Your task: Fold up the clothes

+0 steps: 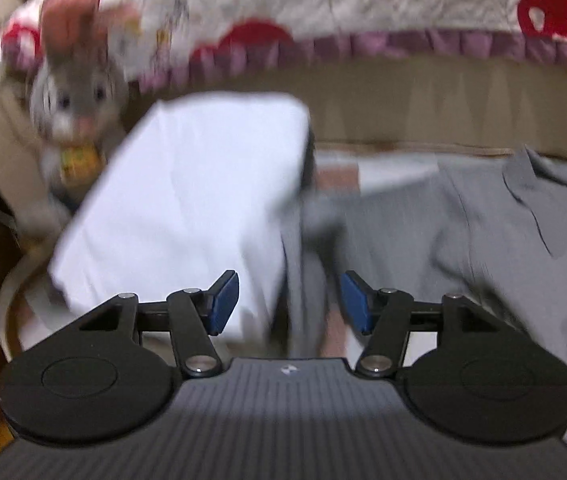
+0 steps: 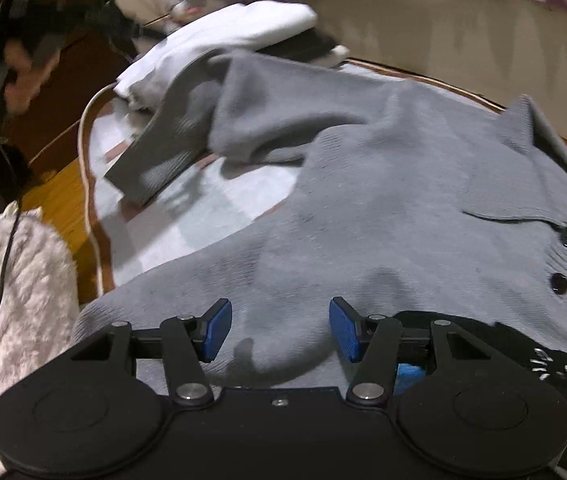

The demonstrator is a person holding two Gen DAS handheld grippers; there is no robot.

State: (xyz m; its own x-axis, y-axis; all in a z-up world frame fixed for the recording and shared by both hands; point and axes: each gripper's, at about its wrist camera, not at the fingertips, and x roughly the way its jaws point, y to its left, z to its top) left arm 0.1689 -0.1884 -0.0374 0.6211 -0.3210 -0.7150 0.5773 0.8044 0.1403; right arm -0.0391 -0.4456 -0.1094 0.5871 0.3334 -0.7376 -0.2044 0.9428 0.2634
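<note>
A grey collared knit top [image 2: 383, 200] lies spread on a light mat [image 2: 203, 204], with a black and blue print near its front. One grey sleeve [image 2: 187, 128] is folded back and reaches toward a folded white garment [image 2: 219, 40]. My right gripper [image 2: 281, 330] is open and empty, just above the top's front. In the left wrist view the grey top [image 1: 463, 220] lies to the right and the white folded garment [image 1: 187, 208] to the left. My left gripper [image 1: 289, 304] is open and empty, over the grey sleeve [image 1: 303, 264] beside the white garment.
A grey plush rabbit [image 1: 71, 100] sits behind the white garment. A quilted cover with red and purple trim [image 1: 323, 12] hangs at the back. A fluffy pink-white cloth [image 2: 11, 300] lies at the left, with a black cable [image 2: 7, 248] over it. A wooden floor [image 2: 59, 196] borders the mat.
</note>
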